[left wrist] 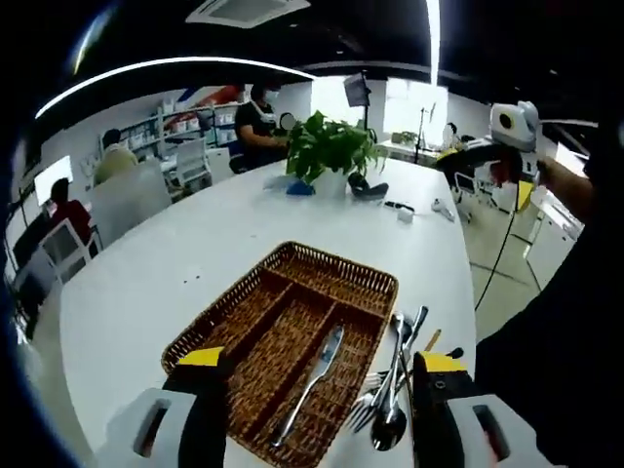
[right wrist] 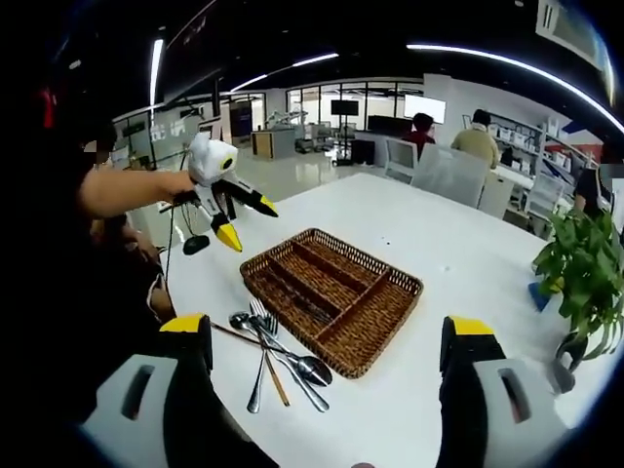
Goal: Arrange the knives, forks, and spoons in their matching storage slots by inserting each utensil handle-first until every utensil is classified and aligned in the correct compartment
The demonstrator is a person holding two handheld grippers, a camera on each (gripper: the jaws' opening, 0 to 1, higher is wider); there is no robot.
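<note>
A wicker tray (left wrist: 292,336) with long slots lies on the white table (left wrist: 166,283). One knife (left wrist: 317,375) rests in its right-hand slot, blade end away from me. Beside the tray's right edge is a loose heap of forks and spoons (left wrist: 390,390). My left gripper (left wrist: 320,359) hovers open above the tray's near end, holding nothing. In the right gripper view the tray (right wrist: 331,292) sits ahead with the utensil heap (right wrist: 278,361) at its left. My right gripper (right wrist: 327,327) is open and empty. The left gripper (right wrist: 222,185) hangs in the air at the left, in a person's hand.
A potted plant (left wrist: 331,146) stands at the table's far end, also the potted plant (right wrist: 585,263) at the right. Small items (left wrist: 369,187) lie near it. The right gripper (left wrist: 512,127) is raised beyond the table edge. People and chairs (right wrist: 448,171) surround the table.
</note>
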